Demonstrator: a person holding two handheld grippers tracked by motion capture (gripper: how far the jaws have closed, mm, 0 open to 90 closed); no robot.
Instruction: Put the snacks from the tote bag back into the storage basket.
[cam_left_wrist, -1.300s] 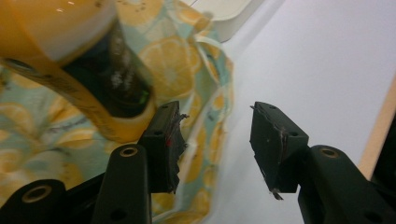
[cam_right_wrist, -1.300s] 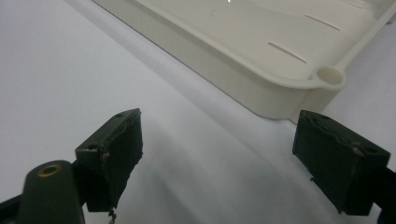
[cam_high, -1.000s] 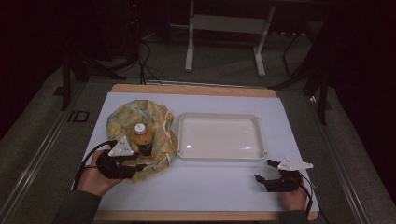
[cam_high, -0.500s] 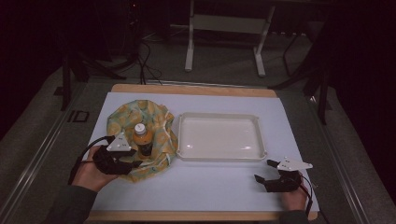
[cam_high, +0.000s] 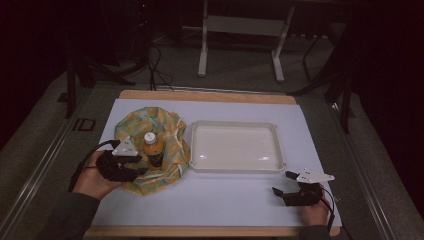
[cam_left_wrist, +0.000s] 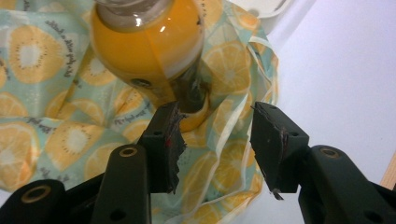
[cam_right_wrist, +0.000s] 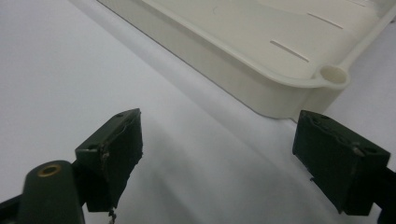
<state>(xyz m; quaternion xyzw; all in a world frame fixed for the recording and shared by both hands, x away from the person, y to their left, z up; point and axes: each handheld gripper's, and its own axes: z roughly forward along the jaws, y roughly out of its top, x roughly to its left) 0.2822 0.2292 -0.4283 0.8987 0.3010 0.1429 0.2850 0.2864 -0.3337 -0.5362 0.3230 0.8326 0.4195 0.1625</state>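
Note:
A small bottle of orange drink (cam_high: 153, 148) with a white cap stands upright on a cloth printed with orange slices (cam_high: 165, 130), spread at the left of the table. My left gripper (cam_high: 141, 167) is open, low over the cloth's near part, just left of and below the bottle. In the left gripper view the bottle (cam_left_wrist: 149, 51) stands just beyond the parted jaws of the left gripper (cam_left_wrist: 215, 137), over the cloth (cam_left_wrist: 46, 121); nothing is between them. My right gripper (cam_high: 282, 183) rests open at the front right, empty.
An empty white tray (cam_high: 235, 147) lies right of the cloth; its near corner (cam_right_wrist: 280, 70) sits just ahead of the right gripper (cam_right_wrist: 219, 149). A pale mat (cam_high: 225, 200) covers the wooden table. Dark floor and stand legs lie beyond the far edge.
My left hand has shifted slightly beside the bottle, with its forearm swinging left. The right gripper has stayed where it was.

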